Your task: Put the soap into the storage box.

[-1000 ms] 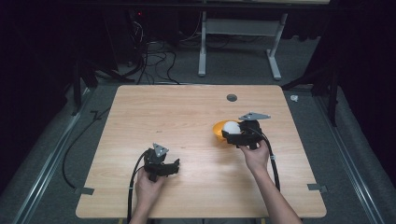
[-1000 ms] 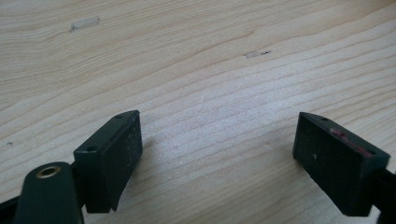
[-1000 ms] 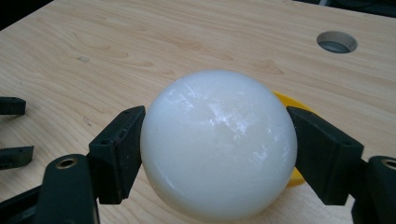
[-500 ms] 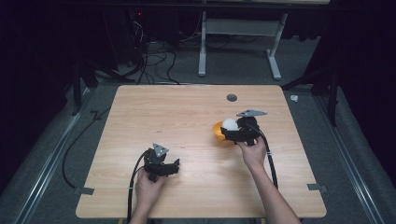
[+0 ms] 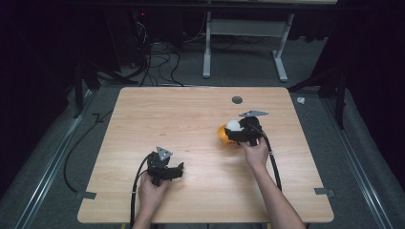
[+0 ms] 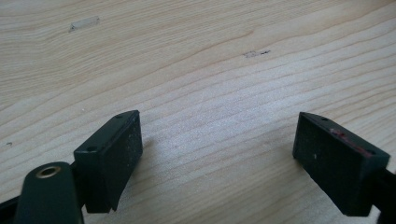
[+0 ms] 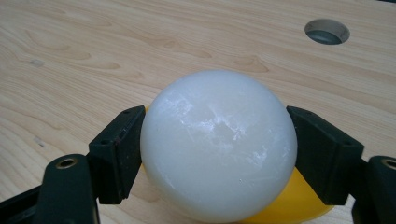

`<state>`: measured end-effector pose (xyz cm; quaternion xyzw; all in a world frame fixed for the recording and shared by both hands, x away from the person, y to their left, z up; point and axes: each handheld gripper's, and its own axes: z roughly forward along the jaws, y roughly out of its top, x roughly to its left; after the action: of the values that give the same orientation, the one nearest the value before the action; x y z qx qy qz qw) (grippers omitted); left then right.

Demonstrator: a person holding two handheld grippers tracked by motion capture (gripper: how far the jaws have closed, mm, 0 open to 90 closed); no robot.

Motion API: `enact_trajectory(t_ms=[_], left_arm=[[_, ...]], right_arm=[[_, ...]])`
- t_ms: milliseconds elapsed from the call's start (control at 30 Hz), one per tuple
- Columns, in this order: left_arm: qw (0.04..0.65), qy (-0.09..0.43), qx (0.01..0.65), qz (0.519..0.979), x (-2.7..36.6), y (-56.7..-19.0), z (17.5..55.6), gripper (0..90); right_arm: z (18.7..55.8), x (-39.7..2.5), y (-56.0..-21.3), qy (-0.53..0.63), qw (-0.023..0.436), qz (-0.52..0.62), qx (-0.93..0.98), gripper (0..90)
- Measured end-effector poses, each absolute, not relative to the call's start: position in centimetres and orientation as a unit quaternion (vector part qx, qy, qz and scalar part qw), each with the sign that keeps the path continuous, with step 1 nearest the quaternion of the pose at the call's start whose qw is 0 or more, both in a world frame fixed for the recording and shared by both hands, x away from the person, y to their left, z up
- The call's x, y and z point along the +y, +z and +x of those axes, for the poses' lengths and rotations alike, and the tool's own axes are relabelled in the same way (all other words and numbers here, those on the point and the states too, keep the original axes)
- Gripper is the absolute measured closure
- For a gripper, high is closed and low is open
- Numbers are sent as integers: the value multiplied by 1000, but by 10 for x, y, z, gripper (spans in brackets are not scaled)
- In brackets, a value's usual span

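1. Hidden: the yellow piece under the white ball is mostly covered; just a rim shows below the ball and behind the right jaw in the right gripper view. Can't tell its shape. Ball bottom is cut off by the frame edge.
2. Right gripper: jaws clamped on the white ball, one pad touching each side. Ball sits between the jaws, on top of the yellow piece.
3. Left gripper: jaws spread wide, bare worktop between them, nothing gripped.
4. Room: open worktop ahead of both jaw sets. Round cable hole lies well beyond the right jaws, up and to the right. The grippers are well apart.
5. Versus a second ago: the right gripper and ball sit at nearly the same spot, with the ball more exposed from above. Left gripper unmoved.
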<state>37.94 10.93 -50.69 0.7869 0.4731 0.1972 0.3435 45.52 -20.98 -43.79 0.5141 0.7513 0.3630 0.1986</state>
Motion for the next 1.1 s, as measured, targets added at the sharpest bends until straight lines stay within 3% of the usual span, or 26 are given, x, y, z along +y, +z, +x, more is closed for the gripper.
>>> enact_trajectory(t_ms=[567, 1100], left_arm=[[343, 197, 473, 787, 109, -507, 379, 161], [343, 197, 473, 787, 109, -507, 379, 161]], right_arm=[[469, -211, -456, 336, 190, 533, 753, 239], [459, -216, -439, 375, 202, 523, 738, 253]])
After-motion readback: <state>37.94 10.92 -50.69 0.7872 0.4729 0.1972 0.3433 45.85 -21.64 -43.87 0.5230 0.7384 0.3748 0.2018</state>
